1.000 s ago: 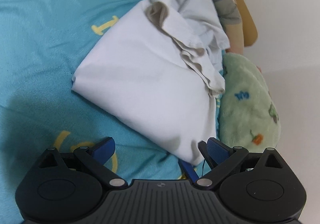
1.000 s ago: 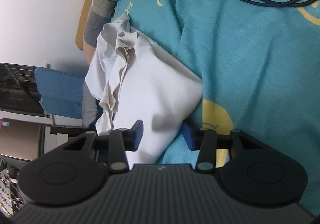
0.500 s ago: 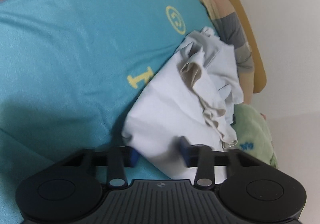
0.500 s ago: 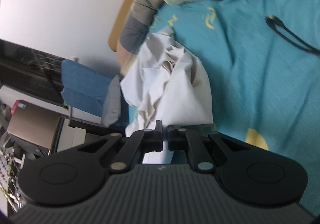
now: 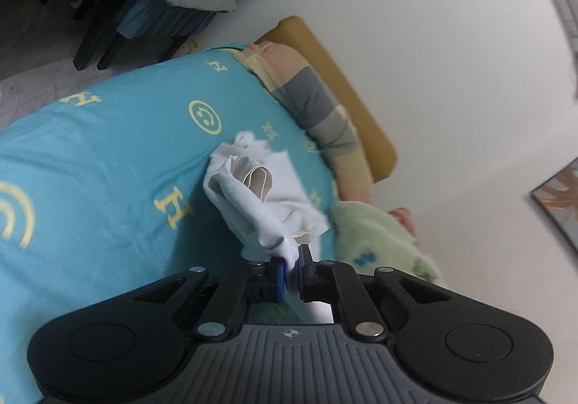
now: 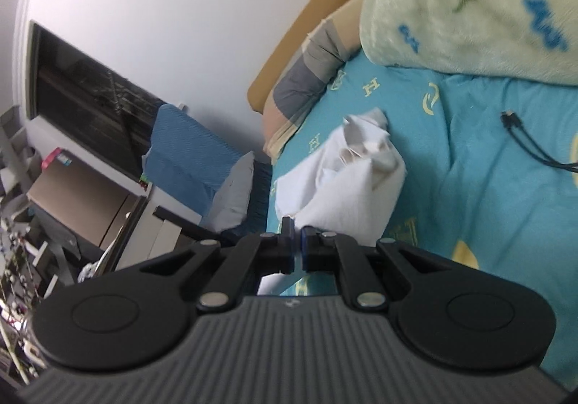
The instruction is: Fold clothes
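Only the right claw's camera shows a black cable (image 6: 520, 137), lying on the blue sheet (image 6: 487, 205) to the claw's right. Both claws pinch the white cloth (image 5: 260, 202): the left claw (image 5: 292, 268) grips one corner, the right claw (image 6: 295, 241) another. The cloth hangs bunched just ahead, above the sheet. A green blanket (image 5: 375, 241) lies to the left claw's right.

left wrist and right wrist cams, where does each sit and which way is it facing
Left wrist: on the left gripper, looking along its fingers at the white shirt on the bed, wall behind; only the gripper shows.
Right wrist: on the right gripper, facing the shirt, a cable, shelves at left; only the gripper shows.
Shared: shirt, bed, green blanket, headboard.
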The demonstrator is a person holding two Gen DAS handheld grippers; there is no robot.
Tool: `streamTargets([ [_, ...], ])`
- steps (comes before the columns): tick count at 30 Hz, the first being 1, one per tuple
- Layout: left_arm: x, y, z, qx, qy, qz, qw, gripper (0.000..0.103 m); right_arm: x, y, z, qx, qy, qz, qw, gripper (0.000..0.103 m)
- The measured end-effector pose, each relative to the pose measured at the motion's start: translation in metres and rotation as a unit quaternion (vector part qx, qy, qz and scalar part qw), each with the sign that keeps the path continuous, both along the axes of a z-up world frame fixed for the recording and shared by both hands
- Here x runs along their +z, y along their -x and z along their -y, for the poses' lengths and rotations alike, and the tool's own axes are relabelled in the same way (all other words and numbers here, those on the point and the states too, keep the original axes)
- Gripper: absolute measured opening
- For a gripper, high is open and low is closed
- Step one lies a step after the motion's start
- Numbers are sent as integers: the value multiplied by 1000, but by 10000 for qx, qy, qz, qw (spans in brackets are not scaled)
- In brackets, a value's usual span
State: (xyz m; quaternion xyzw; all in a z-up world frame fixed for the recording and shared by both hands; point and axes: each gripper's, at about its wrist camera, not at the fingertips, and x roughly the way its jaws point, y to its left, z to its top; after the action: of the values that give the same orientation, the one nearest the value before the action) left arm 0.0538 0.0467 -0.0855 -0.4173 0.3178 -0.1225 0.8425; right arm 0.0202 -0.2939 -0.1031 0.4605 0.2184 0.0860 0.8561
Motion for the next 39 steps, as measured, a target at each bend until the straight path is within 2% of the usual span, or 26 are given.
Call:
streamTargets([
  [5,13,74,-13,-2,185,115,9998,7,18,66,-6,-72,131,238,9996,7],
  [8,19,110,-16,54,60,160,9998,7,22,88,-9,-150,224,273,9993,7],
  [11,23,113,-7,7,-178,129,9998,7,25,111,-12,-229,317,308,9988,7],
  [13,30,100,-1,-49,-237,149,9996,7,28,126,-14,-281,379,330,9983,7],
  [16,43,65,10,-123,-429,63,9990,8,37,99,-7,-362,422,227,9982,7],
  [21,51,-23,33,-202,-836,-57,9963,10,49,20,3,-458,627,-54,9970,7],
  [23,42,-57,40,-209,-982,-148,9948,10,45,-16,8,-492,661,-224,9964,7],
  [26,14,-105,41,-221,-804,-460,9955,10,29,-63,15,-469,765,-448,9950,7],
  [28,-3,-126,43,-231,-879,-468,9948,10,11,-90,19,-401,896,-588,9934,7],
  [33,-34,-153,49,-421,-1151,-338,9919,10,-32,-122,32,-203,665,-743,9948,8],
  [38,-38,-161,58,-649,-1402,-154,9879,10,-52,-135,47,-27,204,-897,9958,10],
  [39,-38,-161,60,-709,-1490,-101,9862,13,-53,-136,48,15,193,-920,9956,12],
])
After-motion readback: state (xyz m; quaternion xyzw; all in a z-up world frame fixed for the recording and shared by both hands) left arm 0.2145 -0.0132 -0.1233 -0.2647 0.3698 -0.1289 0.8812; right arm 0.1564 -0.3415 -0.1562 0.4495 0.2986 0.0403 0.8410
